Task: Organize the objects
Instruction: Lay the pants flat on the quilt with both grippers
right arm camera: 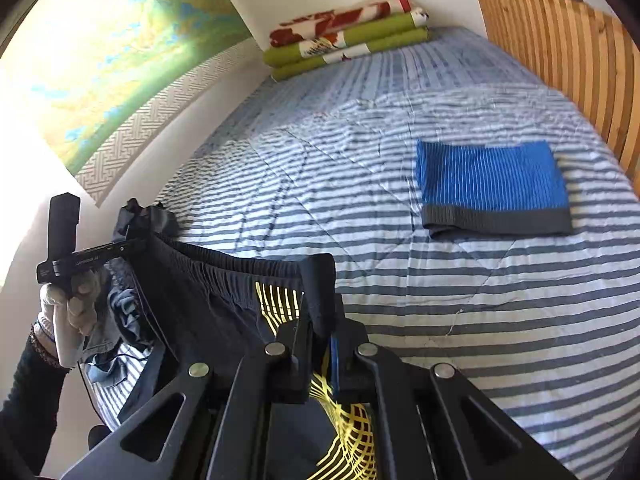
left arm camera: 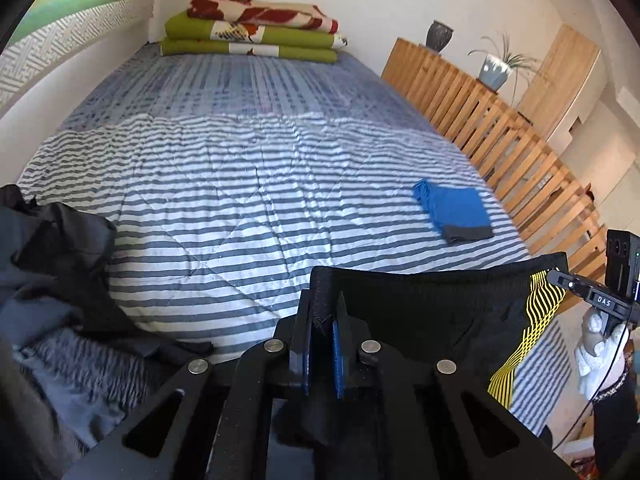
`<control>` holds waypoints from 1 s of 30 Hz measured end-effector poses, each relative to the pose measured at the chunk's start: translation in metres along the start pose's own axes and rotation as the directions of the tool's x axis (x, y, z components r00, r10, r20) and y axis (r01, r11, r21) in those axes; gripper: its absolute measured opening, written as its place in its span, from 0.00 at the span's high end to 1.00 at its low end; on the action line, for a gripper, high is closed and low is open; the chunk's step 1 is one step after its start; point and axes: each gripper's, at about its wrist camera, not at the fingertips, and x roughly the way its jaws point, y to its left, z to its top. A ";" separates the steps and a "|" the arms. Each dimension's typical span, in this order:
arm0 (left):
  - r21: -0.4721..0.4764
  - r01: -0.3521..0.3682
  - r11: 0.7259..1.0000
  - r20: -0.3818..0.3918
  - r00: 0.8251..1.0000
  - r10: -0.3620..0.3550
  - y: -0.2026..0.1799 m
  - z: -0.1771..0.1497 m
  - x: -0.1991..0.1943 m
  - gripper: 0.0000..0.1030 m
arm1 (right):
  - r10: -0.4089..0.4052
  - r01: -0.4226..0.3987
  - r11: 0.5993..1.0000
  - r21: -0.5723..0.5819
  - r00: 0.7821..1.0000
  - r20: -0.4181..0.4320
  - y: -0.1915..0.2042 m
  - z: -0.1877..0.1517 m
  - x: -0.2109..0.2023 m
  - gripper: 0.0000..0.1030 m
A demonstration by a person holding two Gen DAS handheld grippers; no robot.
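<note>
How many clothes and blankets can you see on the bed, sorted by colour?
Black shorts with yellow lines, held up: 1
Blue folded garment with grey band: 1
Dark crumpled clothes pile: 1
Green folded blankets: 2
Red-and-cream folded blanket: 1
Total: 6

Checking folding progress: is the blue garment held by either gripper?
No, the blue garment lies folded flat on the striped bedcover, apart from both grippers.

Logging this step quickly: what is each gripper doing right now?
Left gripper: shut on the black shorts waistband.
Right gripper: shut on the shorts' other waistband end.
</note>
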 end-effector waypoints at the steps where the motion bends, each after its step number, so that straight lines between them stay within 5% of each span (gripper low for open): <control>1: 0.015 0.005 1.000 0.032 0.999 -0.006 -0.010 -0.004 -0.031 0.93 | 0.007 -0.007 1.000 -0.011 1.000 0.022 0.012 0.000 -0.022 0.95; 6: 0.086 0.008 0.996 0.192 0.981 -0.024 -0.060 -0.045 -0.187 0.93 | 0.023 -0.005 0.993 -0.120 0.988 0.149 0.085 -0.022 -0.145 0.95; 11: 0.157 -0.009 0.988 0.324 0.945 -0.043 -0.113 -0.080 -0.314 0.93 | 0.051 0.001 0.979 -0.202 0.965 0.256 0.143 -0.061 -0.251 0.95; 18: 0.255 -0.046 0.966 0.460 0.884 -0.080 -0.170 -0.090 -0.429 0.93 | 0.063 0.079 0.950 -0.303 0.899 0.433 0.199 -0.084 -0.366 0.95; 21: 0.251 -0.050 0.967 0.446 0.892 -0.069 -0.173 -0.073 -0.421 0.93 | 0.051 0.112 0.943 -0.312 0.881 0.470 0.206 -0.077 -0.384 0.95; 24: 0.214 -0.039 0.976 0.385 0.922 -0.047 -0.161 -0.048 -0.375 0.93 | 0.014 0.140 0.947 -0.290 0.882 0.471 0.198 -0.061 -0.371 0.95; 30: 0.118 -0.038 0.992 0.184 0.983 0.015 -0.107 0.014 -0.183 0.93 | -0.070 0.137 0.972 -0.191 0.944 0.323 0.124 0.001 -0.249 0.95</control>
